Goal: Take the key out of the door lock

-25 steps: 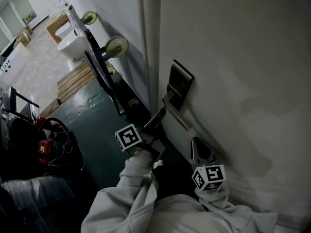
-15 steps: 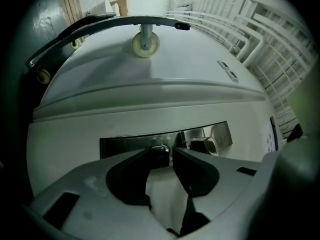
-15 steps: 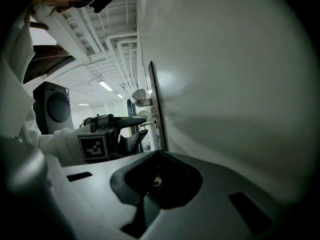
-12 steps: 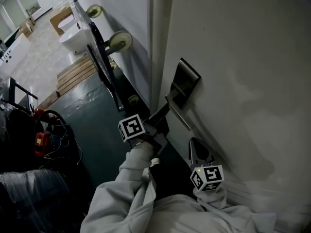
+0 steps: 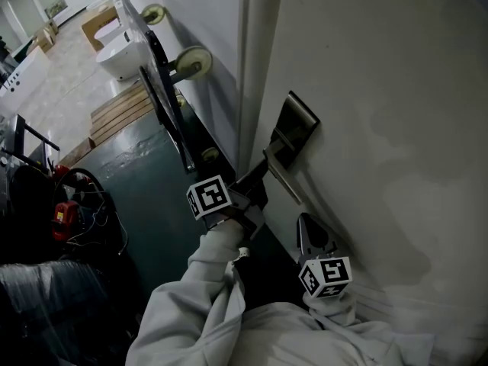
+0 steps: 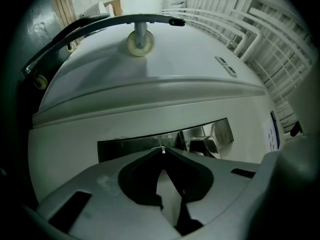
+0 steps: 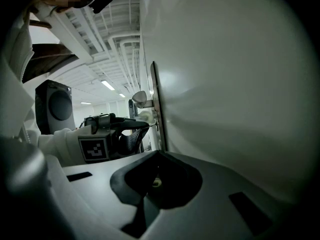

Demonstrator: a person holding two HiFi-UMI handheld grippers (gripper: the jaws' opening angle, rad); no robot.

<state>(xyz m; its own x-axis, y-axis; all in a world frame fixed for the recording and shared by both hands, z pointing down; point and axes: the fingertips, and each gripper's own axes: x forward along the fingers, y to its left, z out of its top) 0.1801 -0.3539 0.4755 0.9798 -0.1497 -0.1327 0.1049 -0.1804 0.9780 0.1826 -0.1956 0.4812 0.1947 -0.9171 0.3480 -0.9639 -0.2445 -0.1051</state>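
Observation:
A steel lock plate with a lever handle sits on the white door. My left gripper reaches to the plate's lower end. In the left gripper view its jaws are shut on a thin metal key in front of the plate. From the right gripper view, the key spans from the left gripper to the plate. My right gripper hangs lower beside the door, shut with nothing in it.
A wheeled cart leans along the wall past the door. Wooden pallets lie on the floor farther out. A red tool with cables sits at the left on the green floor.
The head view has shifted a little to the right. My left gripper stays at the lock plate and the right gripper stays low by the door.

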